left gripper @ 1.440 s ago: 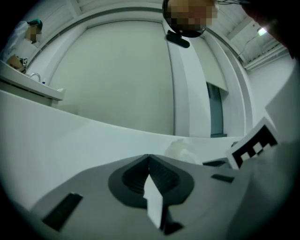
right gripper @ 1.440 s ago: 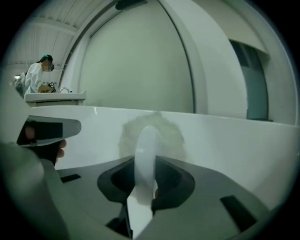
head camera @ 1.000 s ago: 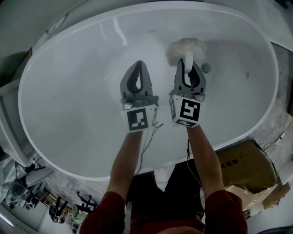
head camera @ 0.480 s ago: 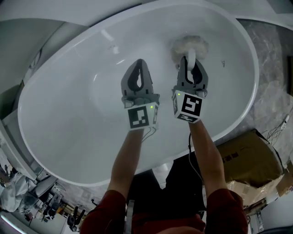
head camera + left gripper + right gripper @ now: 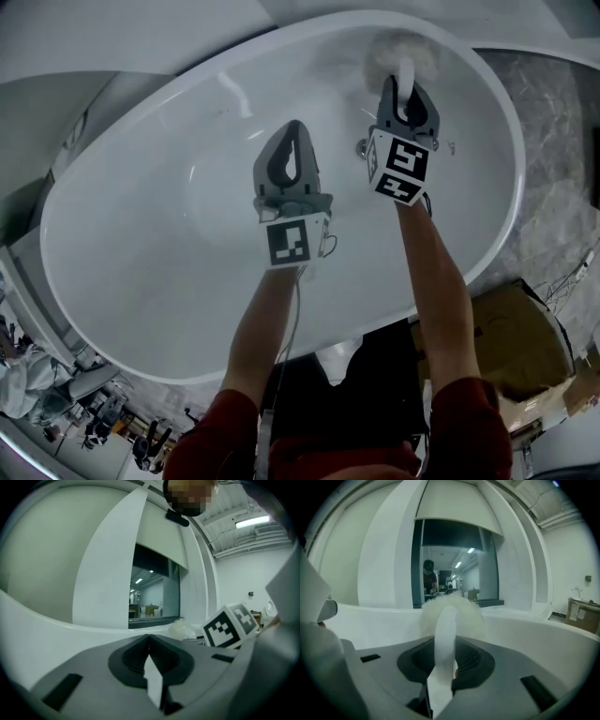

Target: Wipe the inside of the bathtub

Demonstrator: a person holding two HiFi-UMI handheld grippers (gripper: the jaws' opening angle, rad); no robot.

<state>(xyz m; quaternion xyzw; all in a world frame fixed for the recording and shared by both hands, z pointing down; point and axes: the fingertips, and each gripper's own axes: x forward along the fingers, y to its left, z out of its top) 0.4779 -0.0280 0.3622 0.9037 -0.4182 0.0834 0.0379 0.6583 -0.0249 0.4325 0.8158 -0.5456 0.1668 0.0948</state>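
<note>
The left gripper hangs over the bathtub floor, jaws together on nothing. Beyond it, the right gripper, clamped on the fluffy brush by its handle, has pushed past the drain and up the far wall, so wiping now reaches the rim.

White oval bathtub fills the head view. Left gripper sits over its middle. Right gripper is to the right and further ahead, with the white fluffy wiping pad on the far wall, handle between the jaws. Small round metal fitting lies between the grippers. Brown cardboard box is outside the tub, lower right.
</note>
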